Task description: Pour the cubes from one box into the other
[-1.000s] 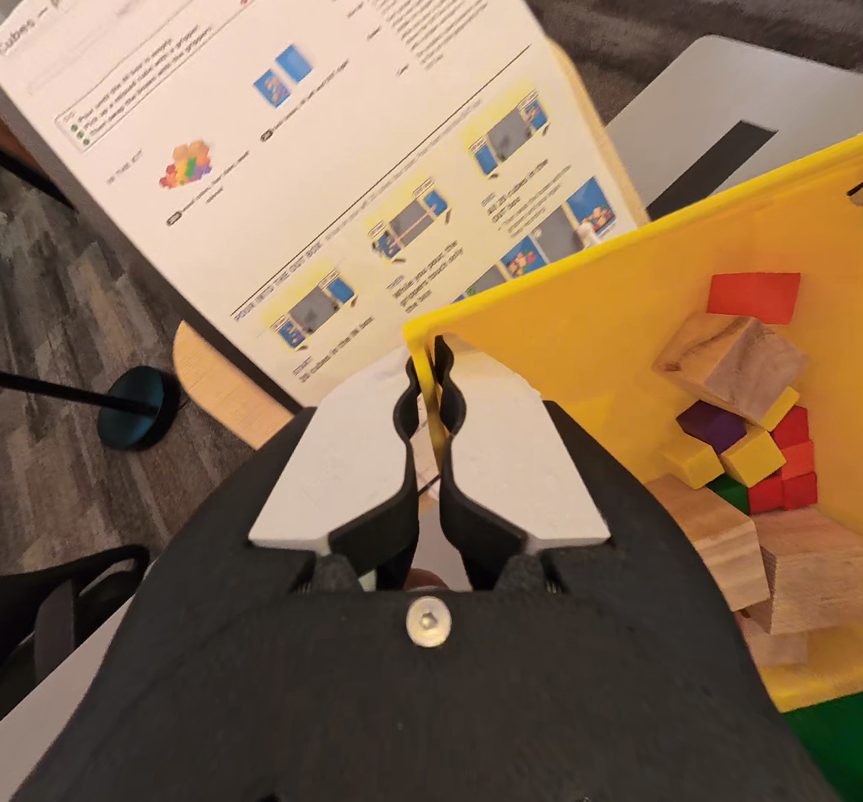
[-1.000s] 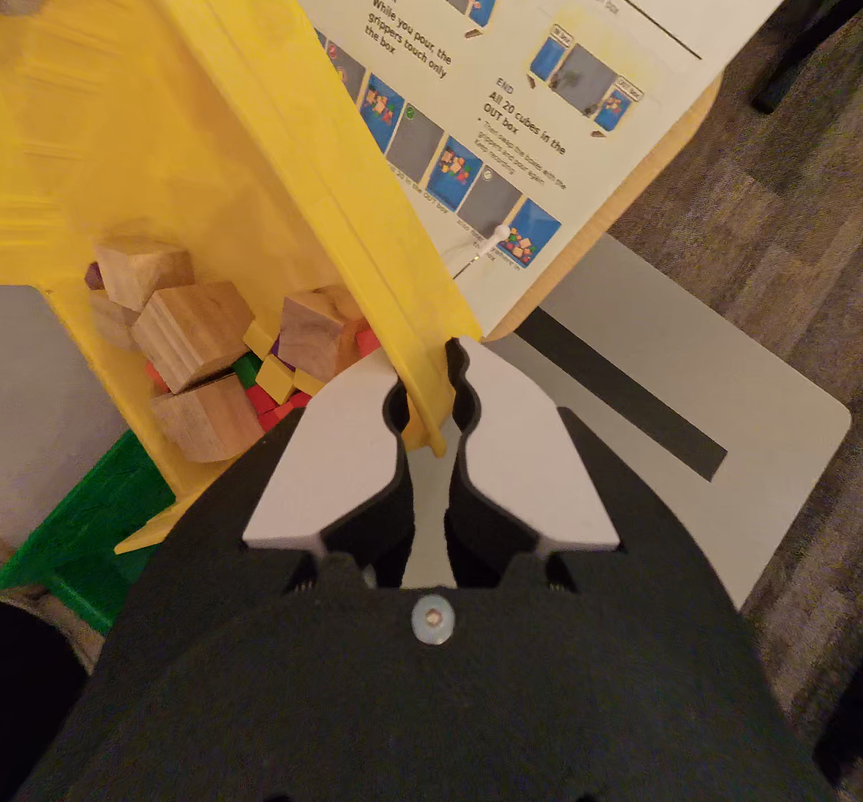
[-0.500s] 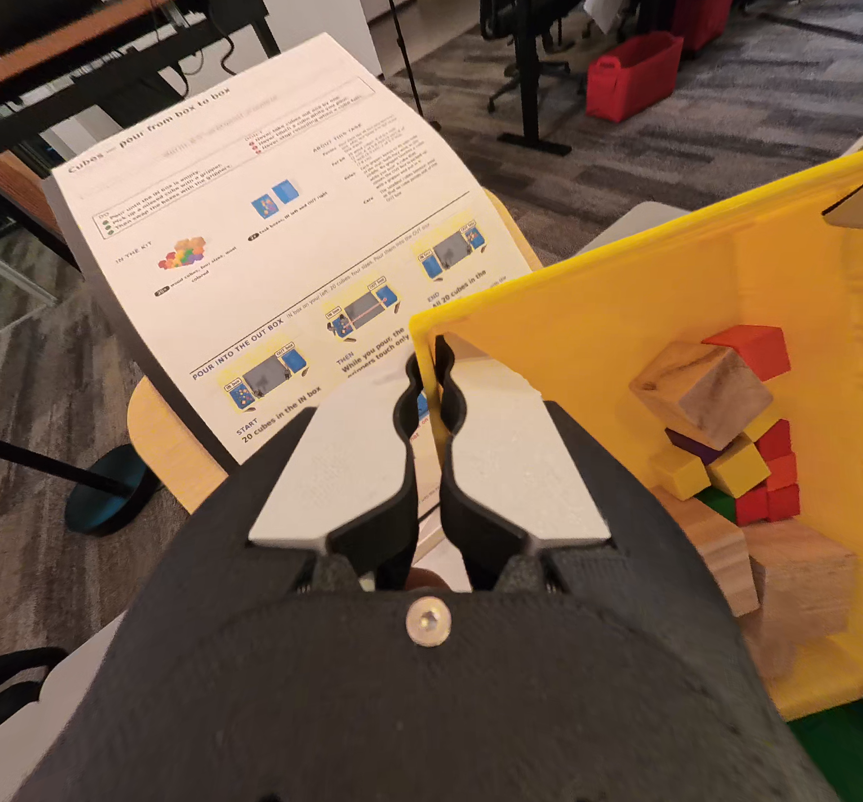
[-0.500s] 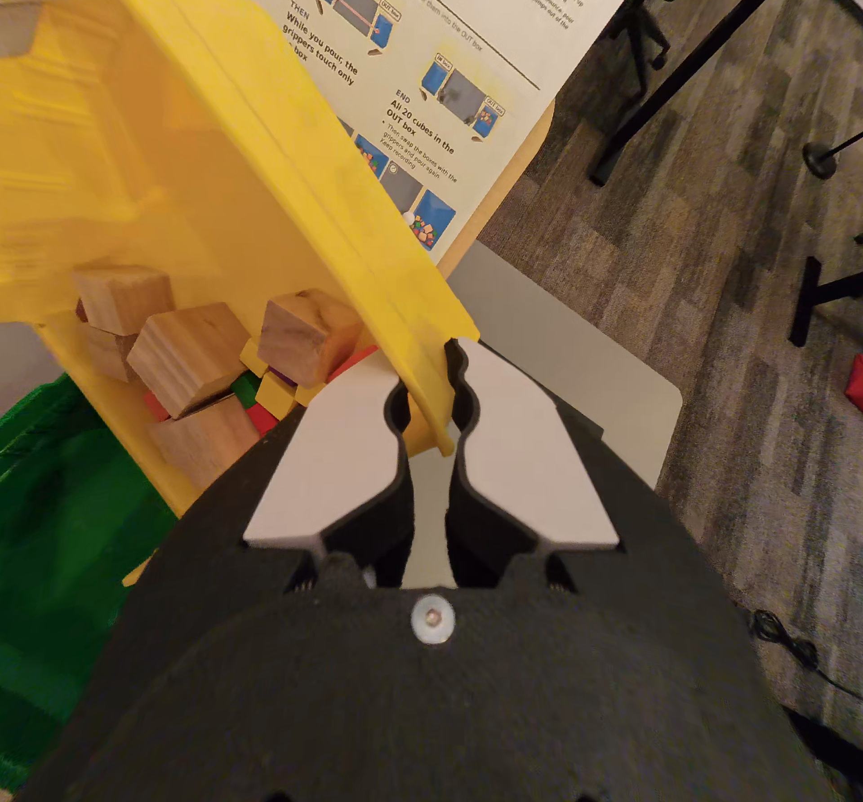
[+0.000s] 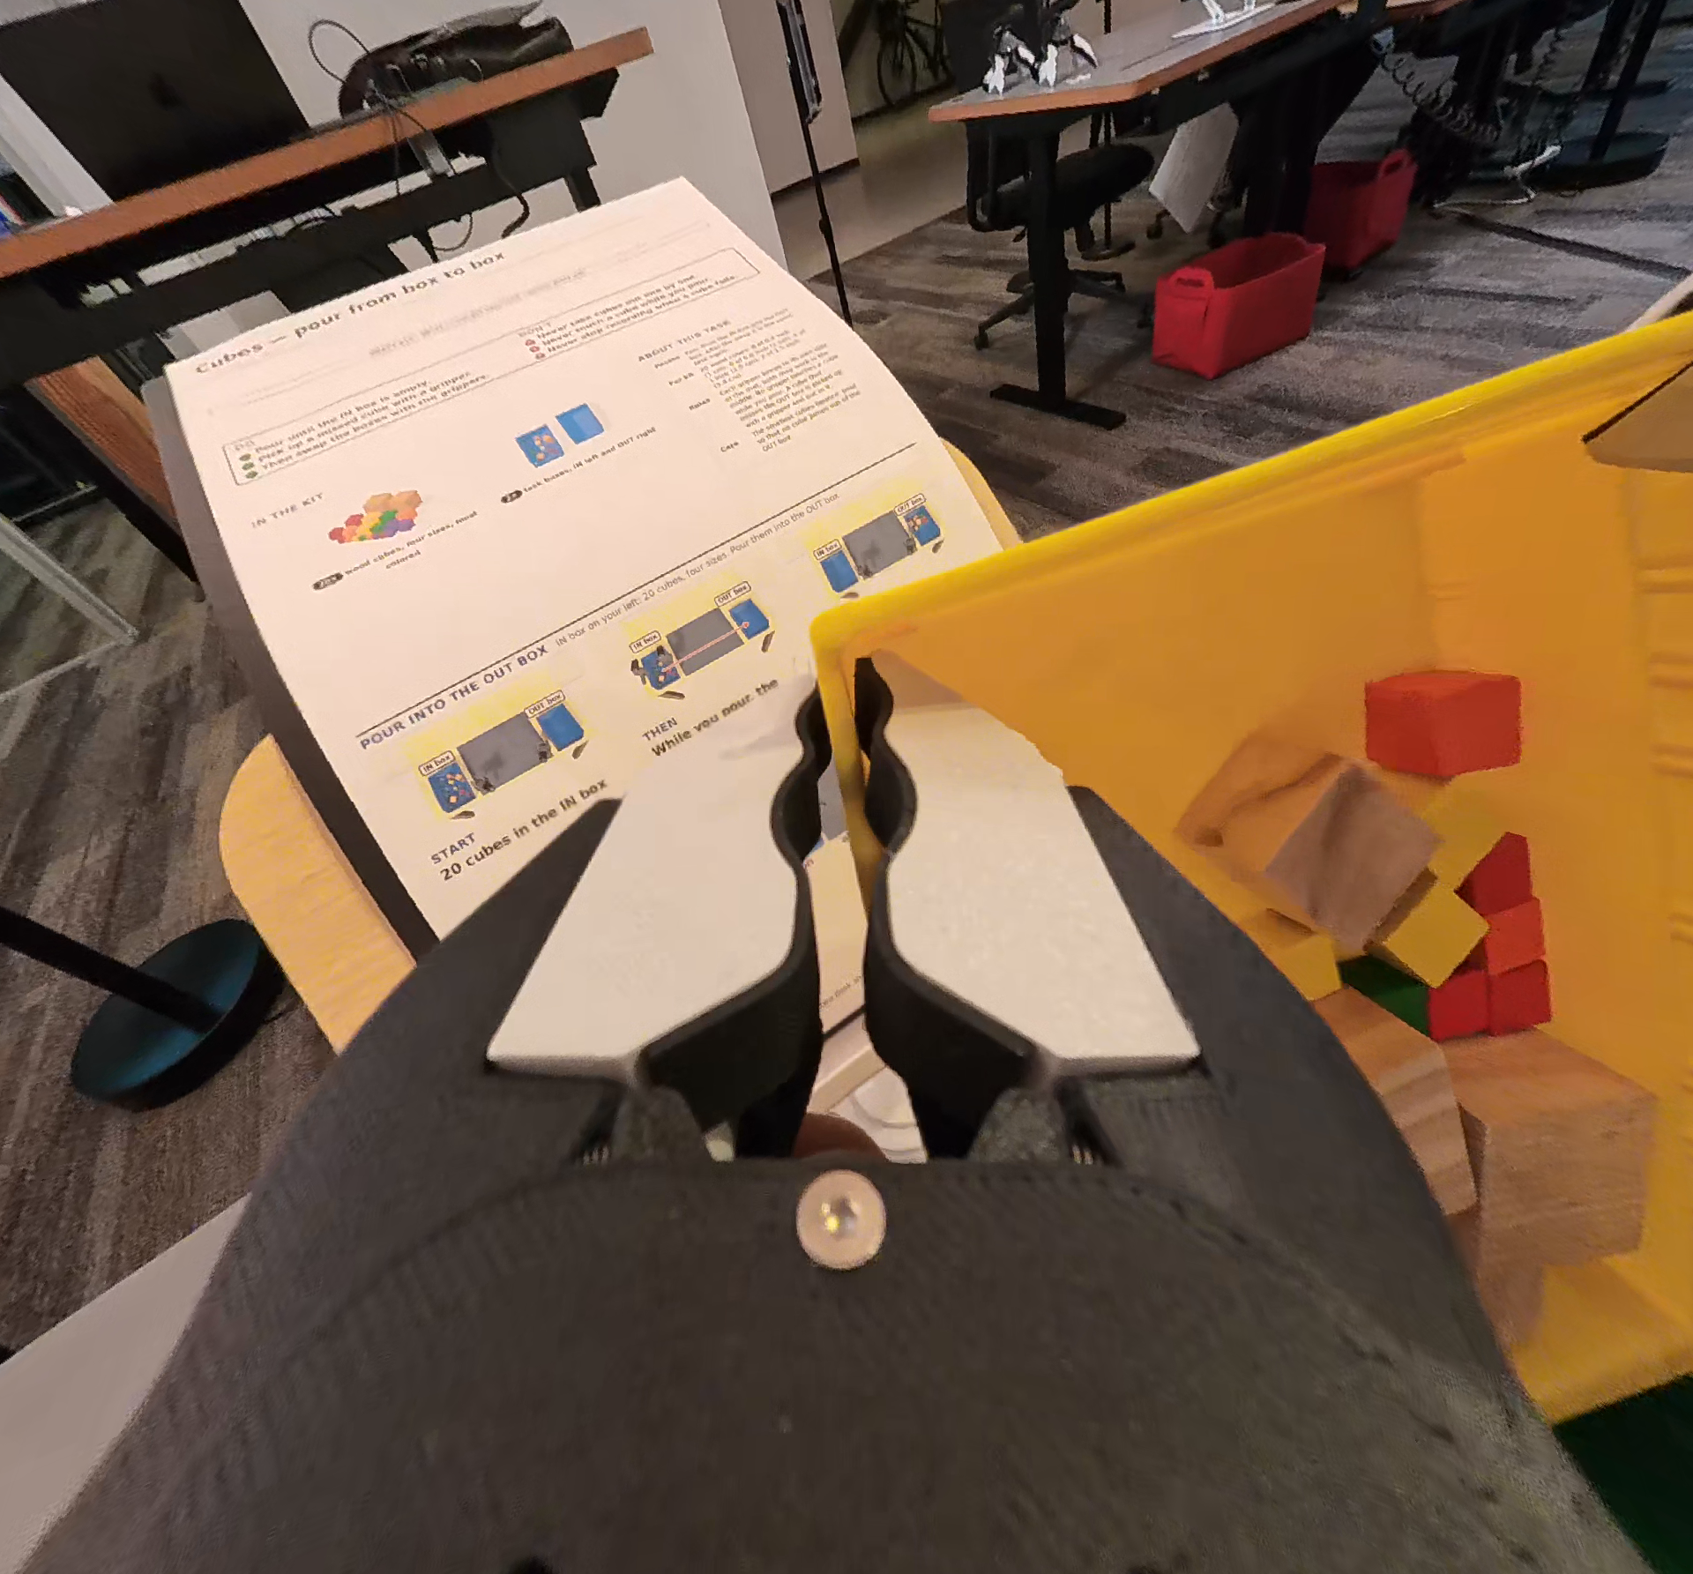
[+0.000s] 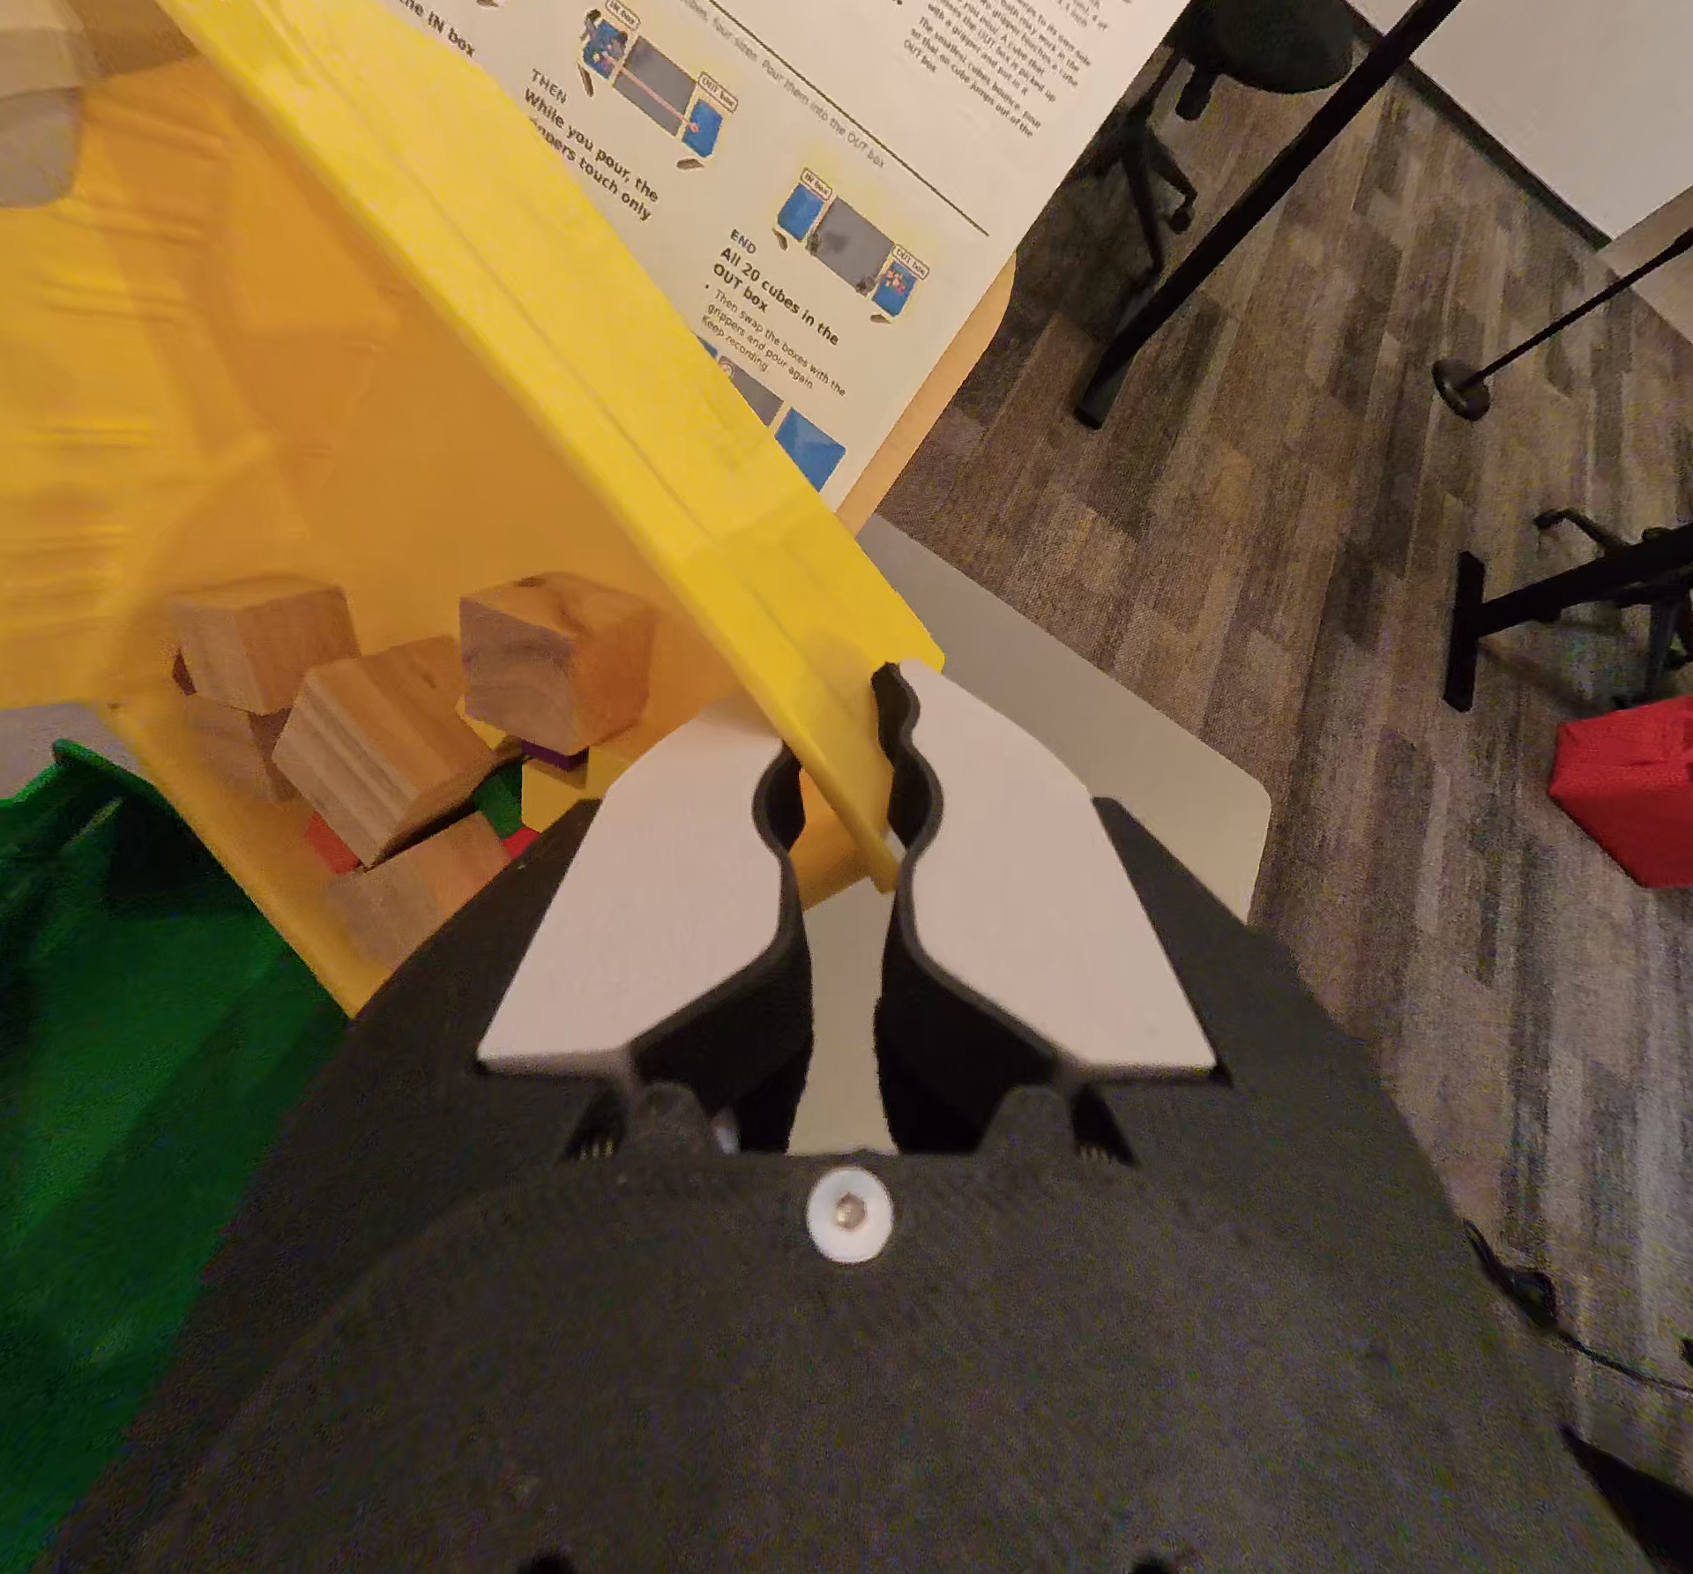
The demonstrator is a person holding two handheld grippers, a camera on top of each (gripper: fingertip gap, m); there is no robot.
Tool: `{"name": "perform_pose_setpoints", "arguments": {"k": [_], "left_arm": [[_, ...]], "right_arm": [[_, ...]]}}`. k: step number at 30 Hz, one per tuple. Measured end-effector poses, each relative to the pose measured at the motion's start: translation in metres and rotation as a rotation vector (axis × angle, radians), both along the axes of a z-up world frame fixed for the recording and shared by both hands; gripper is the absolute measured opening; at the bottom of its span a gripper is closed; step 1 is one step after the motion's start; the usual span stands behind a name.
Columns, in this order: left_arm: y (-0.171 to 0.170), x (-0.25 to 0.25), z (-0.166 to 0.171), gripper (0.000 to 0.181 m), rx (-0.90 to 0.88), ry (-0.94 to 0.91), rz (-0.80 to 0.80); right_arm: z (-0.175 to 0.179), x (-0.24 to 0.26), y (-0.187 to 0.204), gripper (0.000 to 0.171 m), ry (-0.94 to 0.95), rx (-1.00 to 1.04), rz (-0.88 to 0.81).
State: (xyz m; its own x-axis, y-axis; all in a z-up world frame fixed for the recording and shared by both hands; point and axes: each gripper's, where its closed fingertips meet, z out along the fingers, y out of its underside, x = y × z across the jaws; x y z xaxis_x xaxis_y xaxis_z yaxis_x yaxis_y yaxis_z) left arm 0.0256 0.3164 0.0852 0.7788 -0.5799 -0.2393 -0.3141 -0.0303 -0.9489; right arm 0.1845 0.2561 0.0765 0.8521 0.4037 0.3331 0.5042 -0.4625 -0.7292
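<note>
Both grippers hold a yellow box (image 5: 1191, 614) by its rim and tip it steeply. My left gripper (image 5: 841, 705) is shut on one corner of the rim. My right gripper (image 6: 847, 733) is shut on the opposite corner of the yellow box (image 6: 513, 293). Inside, several wooden cubes (image 6: 376, 751) and small red, yellow, green and purple cubes (image 5: 1493, 953) pile at the low edge. A red cube (image 5: 1438, 724) sits above the pile. A green box (image 6: 110, 1026) lies just below the yellow box's low edge; it also shows in the left wrist view (image 5: 1640, 1457).
A printed instruction sheet (image 5: 550, 476) leans on a wooden stand (image 5: 293, 870) behind the boxes. The grey table (image 6: 1081, 733) ends just past the right gripper. Beyond are carpet, black stand poles (image 6: 1283, 156), desks and red bins (image 5: 1237, 302).
Both grippers have pitched upward with the yellow box, tipping it further; more of the room shows. The cubes have slid lower toward the edge over the green box.
</note>
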Motion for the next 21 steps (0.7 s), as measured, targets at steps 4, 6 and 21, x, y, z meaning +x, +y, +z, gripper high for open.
{"name": "perform_pose_setpoints", "arguments": {"k": [4, 6, 21], "left_arm": [[0.002, -0.001, -0.002, 0.004, -0.005, -0.015, 0.003], [0.003, -0.001, -0.003, 0.004, 0.001, -0.016, 0.005], [-0.014, -0.017, 0.011, 0.004, 0.106, -0.103, 0.032]], "right_arm": [[-0.001, -0.001, 0.003, 0.009, -0.008, 0.010, -0.003], [0.000, -0.001, 0.004, 0.009, 0.009, 0.006, 0.000], [0.017, -0.016, -0.008, 0.010, -0.024, 0.117, 0.013]]}}
